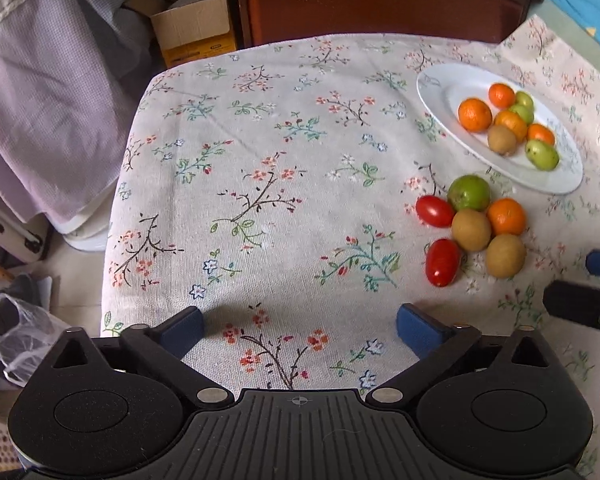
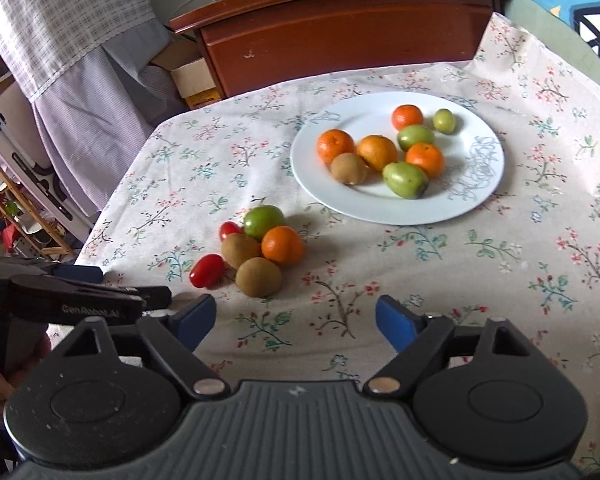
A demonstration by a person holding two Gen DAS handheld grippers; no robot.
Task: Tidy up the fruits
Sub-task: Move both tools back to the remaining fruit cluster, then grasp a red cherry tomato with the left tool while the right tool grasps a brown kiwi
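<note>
While both grippers hang empty over the flower-printed cloth-covered table (image 2: 480, 280), the step in hand looks like carrying the loose fruit to the round white ceramic plate (image 2: 480, 200), which already bears several oranges, green fruits and a brown one. Just in front of that plate lies the loose cluster: a round green fruit (image 2: 265, 221), a small orange mandarin (image 2: 283, 245) and two fuzzy brown kiwi-like fruits (image 2: 259, 277), all touching, with two glossy red cherry tomatoes (image 2: 207, 270) at its left edge. Nearest the cluster, the right gripper (image 2: 296, 320) has its blue pads spread wide; the left gripper (image 1: 300, 326) is likewise spread, off to the side. Taking the near brown fruit first, squarely across its middle, should avoid scattering its neighbours.
</note>
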